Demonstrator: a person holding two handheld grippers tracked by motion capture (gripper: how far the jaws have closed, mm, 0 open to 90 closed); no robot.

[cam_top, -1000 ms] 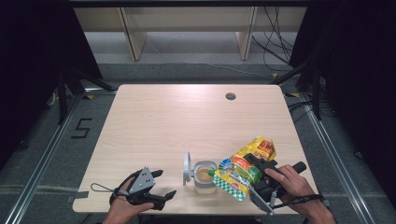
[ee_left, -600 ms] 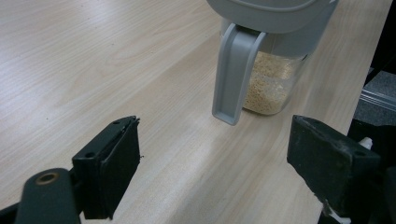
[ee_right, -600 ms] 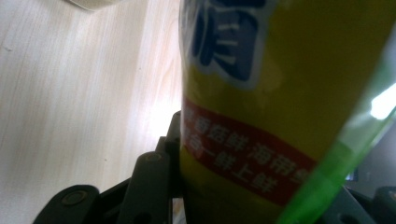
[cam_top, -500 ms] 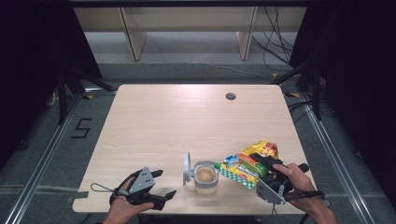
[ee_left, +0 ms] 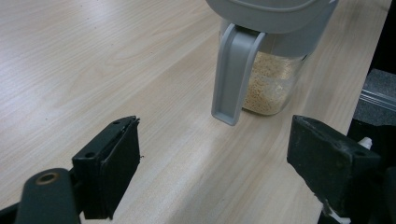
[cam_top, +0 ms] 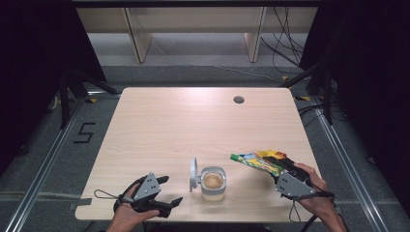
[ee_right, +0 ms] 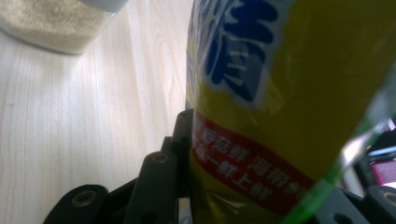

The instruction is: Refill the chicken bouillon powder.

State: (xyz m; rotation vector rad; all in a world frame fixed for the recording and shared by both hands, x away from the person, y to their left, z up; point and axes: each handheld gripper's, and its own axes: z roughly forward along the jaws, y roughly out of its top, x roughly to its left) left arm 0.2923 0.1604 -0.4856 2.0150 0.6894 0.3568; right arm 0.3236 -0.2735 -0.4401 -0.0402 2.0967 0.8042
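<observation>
A clear jar (cam_top: 213,182) of pale grains (ee_left: 271,84) stands near the table's front edge, its grey lid (cam_top: 193,174) flipped open to its left. My right gripper (cam_top: 276,167) is right of the jar and apart from it. Its jaws have just been closing on a yellow snack bag (cam_top: 252,161) that sticks out towards the jar. In the right gripper view the bag (ee_right: 289,93) lies against the one jaw that shows, and the other is hidden behind it. My left gripper (cam_top: 169,190) rests left of the jar, open, with bare table between its jaws (ee_left: 217,163).
The wooden table (cam_top: 193,125) has a round cable hole (cam_top: 238,100) at the back right. Both hands sit close to the front edge. Metal rails run along the floor on both sides, and shelving stands behind the table.
My right gripper has drawn back to the right with the bag, away from the jar's mouth. The bag now lies flatter and lower. The left gripper has stayed put.
</observation>
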